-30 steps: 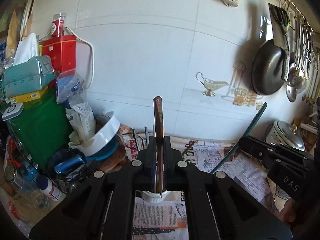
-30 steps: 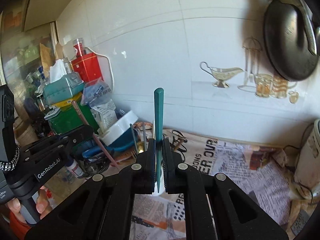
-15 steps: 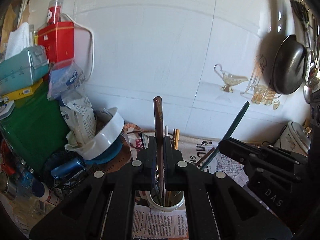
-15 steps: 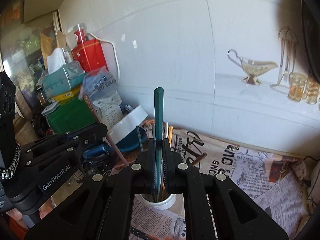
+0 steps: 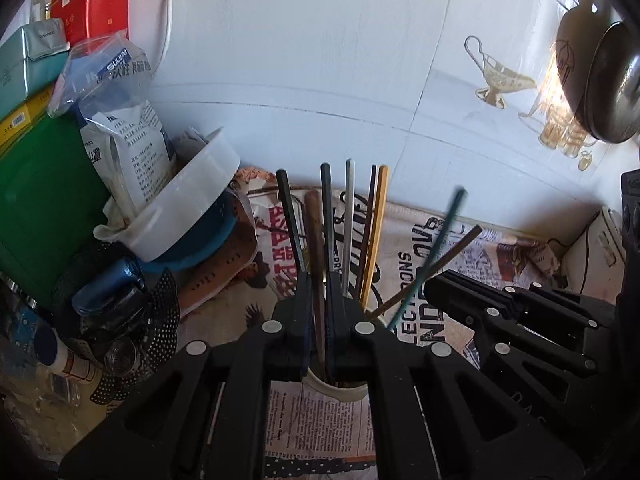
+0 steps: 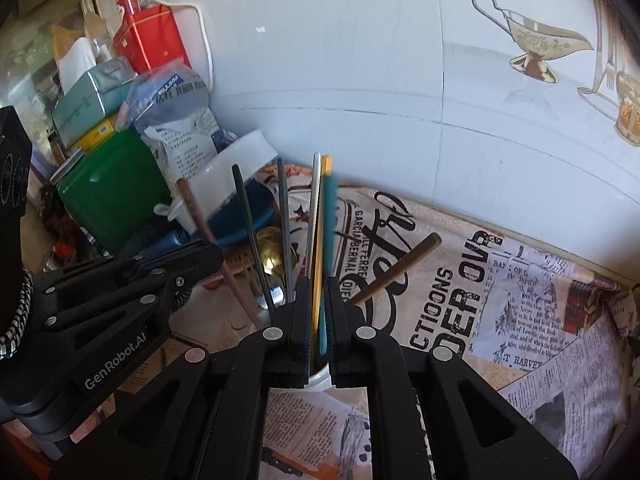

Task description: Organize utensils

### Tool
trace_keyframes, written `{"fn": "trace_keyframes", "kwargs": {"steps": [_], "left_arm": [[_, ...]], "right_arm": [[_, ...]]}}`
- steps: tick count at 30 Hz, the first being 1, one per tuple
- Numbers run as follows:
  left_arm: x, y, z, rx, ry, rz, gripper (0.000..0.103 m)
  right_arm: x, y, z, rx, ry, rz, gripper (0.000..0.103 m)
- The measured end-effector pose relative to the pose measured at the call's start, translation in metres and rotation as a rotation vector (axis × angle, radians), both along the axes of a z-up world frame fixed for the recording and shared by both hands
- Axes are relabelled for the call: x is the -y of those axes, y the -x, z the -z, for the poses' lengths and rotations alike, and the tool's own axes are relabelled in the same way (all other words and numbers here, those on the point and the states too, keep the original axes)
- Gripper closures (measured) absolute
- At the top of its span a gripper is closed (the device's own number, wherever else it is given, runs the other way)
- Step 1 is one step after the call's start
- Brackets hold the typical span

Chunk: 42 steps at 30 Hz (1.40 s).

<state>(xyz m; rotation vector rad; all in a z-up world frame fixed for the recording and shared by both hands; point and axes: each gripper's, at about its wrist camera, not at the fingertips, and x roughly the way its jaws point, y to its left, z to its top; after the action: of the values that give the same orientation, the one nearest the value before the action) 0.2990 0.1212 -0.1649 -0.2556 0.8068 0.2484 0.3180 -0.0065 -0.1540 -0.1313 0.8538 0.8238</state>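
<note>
Newspaper (image 5: 432,256) covers counter under both claws. Left claw (image 5: 319,308) pinched tight on brown stick (image 5: 314,232), tip down in white cup (image 5: 336,390) just below. Right claw (image 6: 319,312) pinched on green stick (image 6: 330,216), over same cup (image 6: 318,380). More sticks stand in cup. White bowl (image 5: 188,200) farther left, white tile wall (image 5: 320,60) behind.

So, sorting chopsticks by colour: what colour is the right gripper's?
Teal green chopstick, clearest in right wrist view.
</note>
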Motion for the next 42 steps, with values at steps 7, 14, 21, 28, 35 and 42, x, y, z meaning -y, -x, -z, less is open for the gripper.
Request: {"fn": "trace_keyframes", "kwargs": {"steps": [7, 14, 21, 28, 35, 42], "left_arm": [[0.005, 0.016, -0.017, 0.012, -0.032, 0.011, 0.087], [0.017, 0.062, -0.07, 0.142, -0.064, 0.03, 0.072], [0.043, 0.131, -0.136, 0.335, -0.142, 0.061, 0.062], [0.064, 0.199, -0.178, 0.469, -0.188, 0.093, 0.054], [0.08, 0.255, -0.191, 0.554, -0.206, 0.119, 0.032], [0.09, 0.292, -0.19, 0.588, -0.231, 0.095, 0.003]], "right_arm": [[0.014, 0.007, -0.015, 0.01, 0.011, -0.006, 0.079], [0.051, 0.044, -0.068, 0.128, -0.046, 0.037, 0.079], [0.094, 0.105, -0.129, 0.289, -0.15, 0.1, 0.076], [0.123, 0.17, -0.17, 0.417, -0.241, 0.158, 0.07], [0.136, 0.222, -0.187, 0.518, -0.276, 0.194, 0.041], [0.148, 0.256, -0.187, 0.563, -0.286, 0.239, 0.007]]}}
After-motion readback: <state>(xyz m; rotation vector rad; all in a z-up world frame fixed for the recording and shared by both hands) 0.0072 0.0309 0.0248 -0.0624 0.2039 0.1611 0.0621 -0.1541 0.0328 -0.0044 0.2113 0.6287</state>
